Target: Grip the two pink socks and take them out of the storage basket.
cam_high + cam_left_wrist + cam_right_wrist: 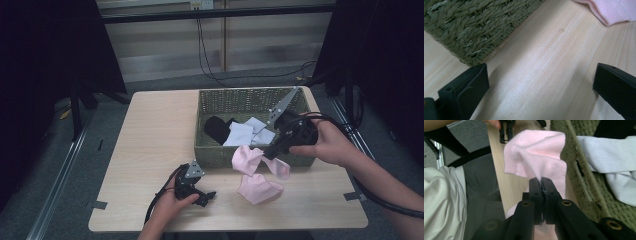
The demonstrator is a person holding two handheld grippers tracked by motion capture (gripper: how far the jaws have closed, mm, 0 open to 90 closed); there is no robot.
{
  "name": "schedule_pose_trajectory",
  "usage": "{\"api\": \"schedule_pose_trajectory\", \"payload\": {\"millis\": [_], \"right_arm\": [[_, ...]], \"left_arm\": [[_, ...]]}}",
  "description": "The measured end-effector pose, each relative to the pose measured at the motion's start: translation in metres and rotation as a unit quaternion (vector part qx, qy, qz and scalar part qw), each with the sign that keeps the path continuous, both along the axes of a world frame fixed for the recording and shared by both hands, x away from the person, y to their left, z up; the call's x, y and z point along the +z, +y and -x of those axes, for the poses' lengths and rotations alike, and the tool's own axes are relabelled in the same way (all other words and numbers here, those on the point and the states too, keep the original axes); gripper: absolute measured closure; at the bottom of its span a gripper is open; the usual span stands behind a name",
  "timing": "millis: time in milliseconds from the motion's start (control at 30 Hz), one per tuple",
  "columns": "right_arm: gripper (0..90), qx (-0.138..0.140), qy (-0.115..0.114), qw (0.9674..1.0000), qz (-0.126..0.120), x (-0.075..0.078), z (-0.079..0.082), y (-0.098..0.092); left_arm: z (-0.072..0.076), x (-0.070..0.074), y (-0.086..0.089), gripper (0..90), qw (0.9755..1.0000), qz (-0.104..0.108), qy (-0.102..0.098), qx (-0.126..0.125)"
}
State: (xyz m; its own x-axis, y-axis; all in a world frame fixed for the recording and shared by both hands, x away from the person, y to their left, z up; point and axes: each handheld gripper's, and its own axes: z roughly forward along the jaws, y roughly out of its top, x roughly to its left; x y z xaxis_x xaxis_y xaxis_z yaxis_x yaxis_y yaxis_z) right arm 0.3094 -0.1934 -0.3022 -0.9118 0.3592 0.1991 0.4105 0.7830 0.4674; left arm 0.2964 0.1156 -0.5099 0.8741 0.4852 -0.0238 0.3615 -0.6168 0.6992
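Observation:
My right gripper point(268, 153) is shut on a pink sock point(247, 160) that hangs in front of the green woven basket point(215, 152). In the right gripper view the black jaws point(540, 180) are pressed together on the pink sock point(536, 152), which spreads out above them. A second pink sock point(257, 189) lies on the table just below the held one. My left gripper point(207, 196) rests low on the table near the front edge, left of that sock. Its jaws point(540, 68) stand wide open over bare wood, with nothing between them.
The basket holds a black sock point(217, 129) and white socks point(245, 132); its corner point(474, 27) is close ahead of the left gripper. A pink sock edge point(614, 10) lies farther off. The light wooden table point(150, 150) is bare on its left half.

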Motion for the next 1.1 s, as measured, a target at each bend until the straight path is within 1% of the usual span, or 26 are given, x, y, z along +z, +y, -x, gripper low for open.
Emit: {"api": "schedule_pose_trajectory", "payload": {"millis": [67, 133, 167, 233, 333, 367, 433, 500, 567, 667, 933, 1000, 1033, 1067, 1100], "right_arm": [[87.6, 0.002, 0.006, 1.0000, 0.002, -0.006, 0.004, 0.003], [87.5, 0.005, 0.005, 1.0000, -0.002, -0.007, 0.004, 0.003], [87.5, 0.007, 0.009, 0.9999, -0.001, -0.012, 0.005, 0.005], [87.5, 0.009, 0.009, 0.9999, -0.003, -0.014, 0.005, 0.005], [87.5, 0.006, 0.015, 0.9999, -0.005, -0.021, 0.007, 0.006], [87.5, 0.008, 0.017, 0.9998, -0.006, -0.027, 0.007, 0.007], [87.5, 0.007, 0.018, 0.9998, -0.007, -0.029, 0.007, 0.007], [87.4, 0.007, 0.021, 0.9997, -0.008, -0.034, 0.008, 0.008], [87.5, 0.008, 0.023, 0.9997, -0.006, -0.042, 0.008, 0.009], [87.4, 0.008, 0.025, 0.9996, -0.006, -0.046, 0.008, 0.010], [87.2, 0.011, 0.032, 0.9994, 0.009, -0.067, 0.010, 0.015], [84.5, 0.004, 0.029, 0.9995, 0.010, -0.071, 0.009, 0.016], [78.4, 0.005, 0.028, 0.9996, 0.002, -0.072, 0.009, 0.015], [78.4, 0.005, 0.028, 0.9996, 0.002, -0.072, 0.009, 0.015], [76.1, 0.003, 0.026, 0.9996, -0.005, -0.072, 0.009, 0.014]], "left_arm": [[0.000, 0.000, 0.000, 0.0, 1.0000, 0.000, 0.000, 0.000], [0.000, 0.000, 0.000, 0.0, 1.0000, 0.000, 0.000, 0.000], [0.000, 0.000, 0.000, 0.0, 1.0000, 0.001, 0.001, 0.001], [0.000, 0.000, 0.000, 0.0, 1.0000, 0.001, 0.001, 0.001], [0.000, 0.000, 0.000, 0.0, 1.0000, 0.001, 0.001, 0.001], [0.000, 0.000, 0.000, 0.0, 1.0000, 0.000, 0.000, 0.000], [0.000, 0.000, 0.000, 0.0, 1.0000, 0.000, 0.000, 0.000], [0.000, 0.000, 0.000, 0.0, 1.0000, 0.000, 0.000, 0.000], [0.000, 0.000, 0.000, 0.0, 1.0000, 0.000, 0.000, 0.000], [0.000, 0.000, 0.000, 0.0, 1.0000, 0.000, 0.000, 0.000], [0.000, 0.000, 0.000, 0.0, 1.0000, 0.001, 0.001, 0.001], [0.000, 0.000, 0.000, 0.0, 1.0000, 0.000, 0.000, 0.000], [0.000, 0.000, 0.000, 0.0, 1.0000, 0.000, 0.001, 0.000], [0.000, 0.000, 0.000, 0.0, 1.0000, 0.000, 0.000, 0.000], [0.000, 0.000, 0.000, 0.0, 1.0000, 0.001, 0.001, 0.001]]}}
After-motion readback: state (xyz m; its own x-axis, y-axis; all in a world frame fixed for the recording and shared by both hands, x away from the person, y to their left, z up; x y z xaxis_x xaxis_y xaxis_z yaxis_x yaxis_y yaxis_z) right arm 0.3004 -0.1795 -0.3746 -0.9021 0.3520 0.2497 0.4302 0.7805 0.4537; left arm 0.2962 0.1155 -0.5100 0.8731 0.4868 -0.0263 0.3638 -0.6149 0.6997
